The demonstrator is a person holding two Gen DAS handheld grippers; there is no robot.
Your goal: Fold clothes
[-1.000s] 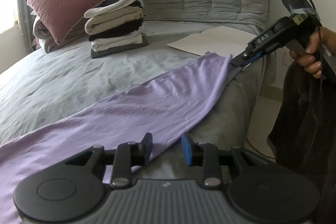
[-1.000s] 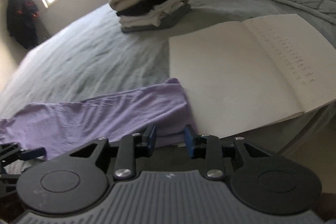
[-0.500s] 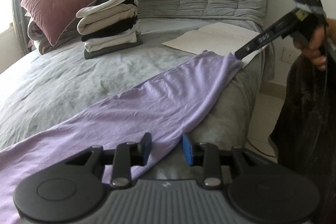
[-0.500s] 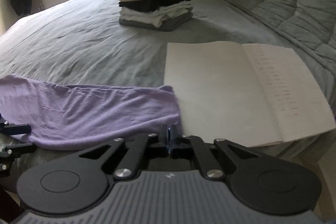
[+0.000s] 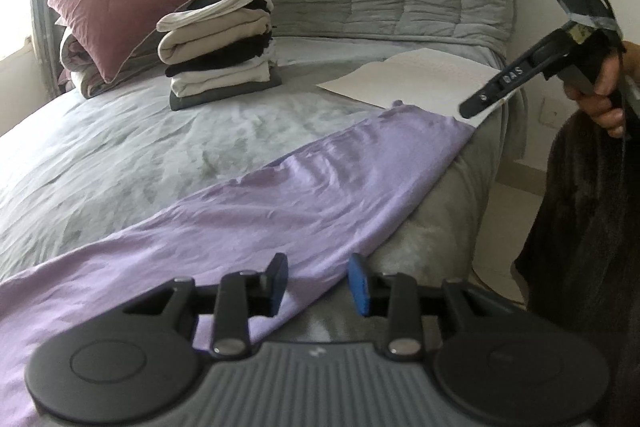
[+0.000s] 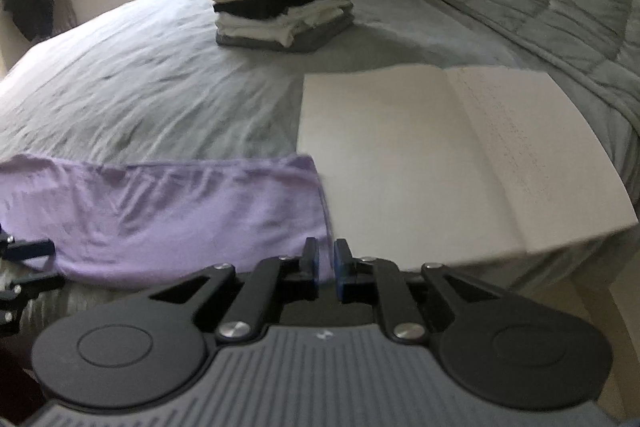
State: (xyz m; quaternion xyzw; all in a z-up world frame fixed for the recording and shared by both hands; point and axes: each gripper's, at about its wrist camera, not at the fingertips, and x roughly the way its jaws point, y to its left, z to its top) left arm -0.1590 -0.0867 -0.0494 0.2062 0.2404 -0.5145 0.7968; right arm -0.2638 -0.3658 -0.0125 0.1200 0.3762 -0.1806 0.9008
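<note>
Here the lilac garment (image 5: pixel 280 195) is lying along the grey bed (image 5: pixel 120 155), its edge between the left gripper (image 5: pixel 318 285)'s parted jaws; the right gripper (image 6: pixel 326 265)'s jaws are opening, gripping nothing, at its corner.

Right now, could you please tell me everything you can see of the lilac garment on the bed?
The lilac garment is thin, soft-looking cloth, plain and lightly wrinkled. It lies flat as a long band along the near edge of the grey bed, not yet folded small. Its far end meets, perhaps slightly overlaps, the open notebook. The left gripper stands open over its near edge; the right gripper, jaws opening, sits at its far corner without gripping it.
</note>
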